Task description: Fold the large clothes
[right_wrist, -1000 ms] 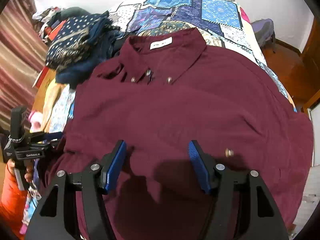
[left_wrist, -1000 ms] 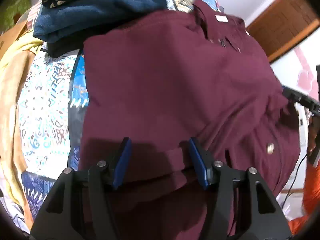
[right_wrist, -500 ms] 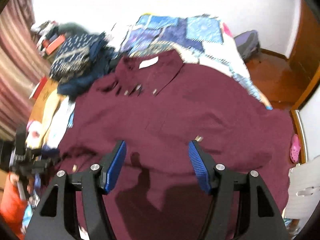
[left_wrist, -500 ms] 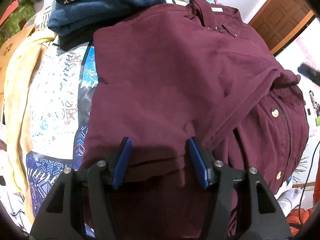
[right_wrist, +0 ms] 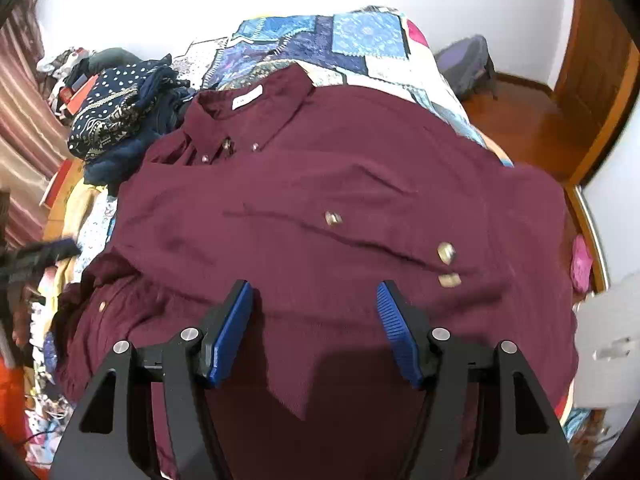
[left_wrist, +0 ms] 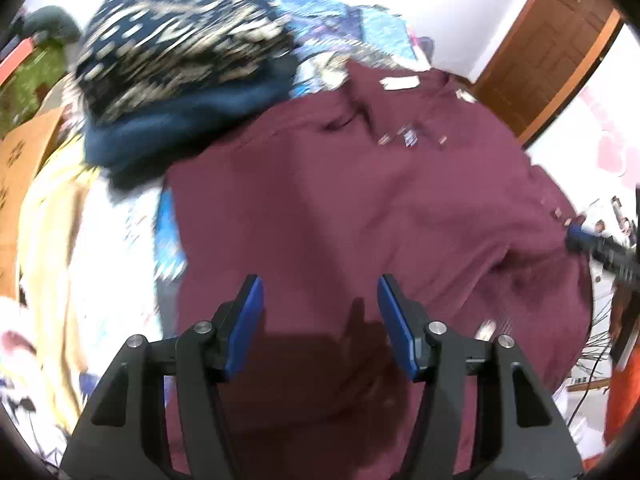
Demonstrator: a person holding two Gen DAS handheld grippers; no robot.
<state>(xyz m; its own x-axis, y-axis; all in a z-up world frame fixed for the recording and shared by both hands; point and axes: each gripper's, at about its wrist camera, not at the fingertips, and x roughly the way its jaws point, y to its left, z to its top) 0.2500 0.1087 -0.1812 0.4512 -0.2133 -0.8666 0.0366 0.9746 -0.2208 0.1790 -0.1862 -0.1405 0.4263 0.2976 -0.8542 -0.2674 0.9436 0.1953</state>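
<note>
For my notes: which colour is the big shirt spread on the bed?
Dark maroon shirt, with small metallic buttons; clearest in the right wrist view.

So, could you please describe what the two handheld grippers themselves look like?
The left gripper and right gripper look alike: matte black angular frames with triangular cut-outs and round silver screw heads at the joints. Each has two fingers faced with blue pads, ribbed along the edge. No cables show on either.

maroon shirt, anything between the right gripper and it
Nothing visible. The right gripper hangs open over the lower part of the maroon shirt, with only bare cloth below it. The pile of navy clothes lies off beside the collar.
</note>
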